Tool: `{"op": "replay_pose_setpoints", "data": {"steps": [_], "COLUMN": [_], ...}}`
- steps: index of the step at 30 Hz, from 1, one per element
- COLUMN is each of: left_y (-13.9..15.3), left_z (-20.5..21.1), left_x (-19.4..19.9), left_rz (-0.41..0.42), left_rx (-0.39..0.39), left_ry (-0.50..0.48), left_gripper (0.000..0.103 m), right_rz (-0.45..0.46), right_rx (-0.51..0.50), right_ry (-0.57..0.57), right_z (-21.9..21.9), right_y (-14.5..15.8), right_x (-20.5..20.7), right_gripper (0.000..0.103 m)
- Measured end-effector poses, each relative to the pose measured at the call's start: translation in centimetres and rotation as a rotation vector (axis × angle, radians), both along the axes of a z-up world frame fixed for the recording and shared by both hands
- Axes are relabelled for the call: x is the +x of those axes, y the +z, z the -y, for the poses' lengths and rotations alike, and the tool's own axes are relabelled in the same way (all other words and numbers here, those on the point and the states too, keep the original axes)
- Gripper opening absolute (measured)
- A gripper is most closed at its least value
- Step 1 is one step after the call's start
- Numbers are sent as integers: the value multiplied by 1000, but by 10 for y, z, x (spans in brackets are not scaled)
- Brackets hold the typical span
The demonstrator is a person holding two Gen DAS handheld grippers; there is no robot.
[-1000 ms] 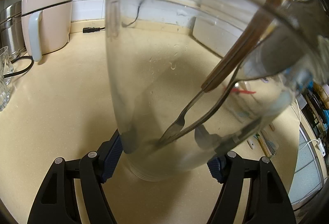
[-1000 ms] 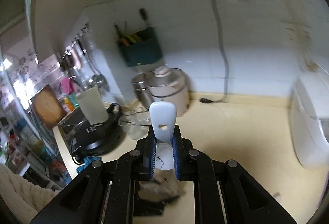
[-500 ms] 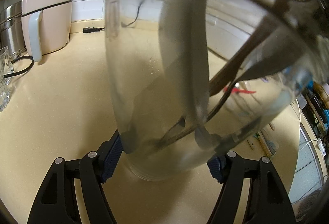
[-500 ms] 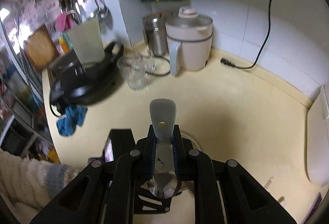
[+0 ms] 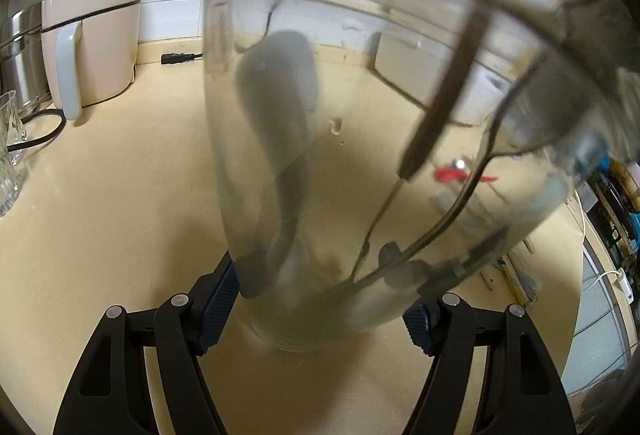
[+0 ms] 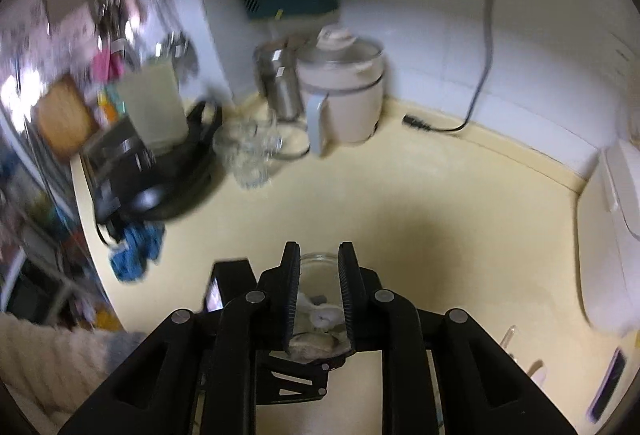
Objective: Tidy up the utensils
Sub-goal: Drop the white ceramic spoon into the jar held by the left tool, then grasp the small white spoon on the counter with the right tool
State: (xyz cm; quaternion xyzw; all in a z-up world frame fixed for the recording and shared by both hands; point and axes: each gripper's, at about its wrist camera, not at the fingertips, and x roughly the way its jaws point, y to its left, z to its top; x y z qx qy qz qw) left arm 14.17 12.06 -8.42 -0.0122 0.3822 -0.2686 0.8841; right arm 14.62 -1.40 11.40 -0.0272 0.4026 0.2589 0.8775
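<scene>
My left gripper [image 5: 320, 311] is shut on a clear glass jar [image 5: 360, 115] that stands on the beige counter [image 5: 120, 195]. Inside the jar are a grey-white spoon [image 5: 280, 107] at the left, a wooden-handled fork [image 5: 448, 107] and a thin metal utensil [image 5: 472, 195] at the right. My right gripper [image 6: 319, 275] is open and empty, held above the jar's mouth [image 6: 319, 263]; the white spoon end [image 6: 324, 315] shows between its fingers, down in the jar.
A pink electric kettle [image 5: 88, 35] with a steel pot [image 5: 20, 55] and a cut glass [image 5: 8, 155] stand at the left. A white appliance [image 6: 612, 235] is at the right, a black cooker [image 6: 152, 171] and blue cloth [image 6: 136, 251] at the left edge.
My right gripper brought the white spoon down over the jar, opened and let it go. The spoon now rests inside the jar. The other utensils shifted more upright.
</scene>
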Motion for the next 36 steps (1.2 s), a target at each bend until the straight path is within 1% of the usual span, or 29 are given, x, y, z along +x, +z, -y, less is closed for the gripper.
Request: {"op": "replay_pose_setpoints", "data": {"steps": [2,4,6,7,8,10,11,13,14,15,17,19,23,26,29,33,36], "left_y": [0,0,0,0,0,0,0,0,0,0,0,1,1,2,2,3,3], "left_z": [1,2,2,2,2,2,2,2,2,2,2,3,4,6,6,7,7], "left_x": [-2,-3,-2,-2,-3,-2,-2,-2,-2,-2,-2,-2,-4,-4,-3,-4,-4], "left_rz": [1,1,1,1,1,1,1,1,1,1,2,2,3,4,3,5,5], "left_rx": [1,1,1,1,1,1,1,2,1,2,4,5,9,11,11,15,15], "left_ry": [0,0,0,0,0,0,0,0,0,1,2,3,4,2,0,-1,-1], "left_gripper": [76,76,76,76,76,76,76,76,76,76,76,76,76,76,76,76,76], "right_rz": [35,46,10,-16,-44,-93,-122,-201,-238,-258,-302,-316,-337,-347,-350,-349,-330], "right_rx": [11,16,33,43,32,-24,-33,-4,5,6,-10,-29,-102,-112,-155,-198,-229], "right_ry": [-83,-172,-262,-293,-325,-375,-381,-375,-376,-377,-377,-369,-372,-382,-390,-395,-403], "right_z": [33,68,103,119,135,151,155,164,165,165,160,153,138,133,124,117,113], "right_y": [9,9,0,-8,-20,-44,-56,-86,-101,-110,-133,-147,-176,-190,-200,-207,-207], "right_x": [-5,-8,-10,-12,-15,-21,-23,-30,-33,-34,-32,-27,-8,2,15,26,30], "right_gripper": [26,29,31,31,31,31,31,31,31,31,31,31,31,31,31,31,31]}}
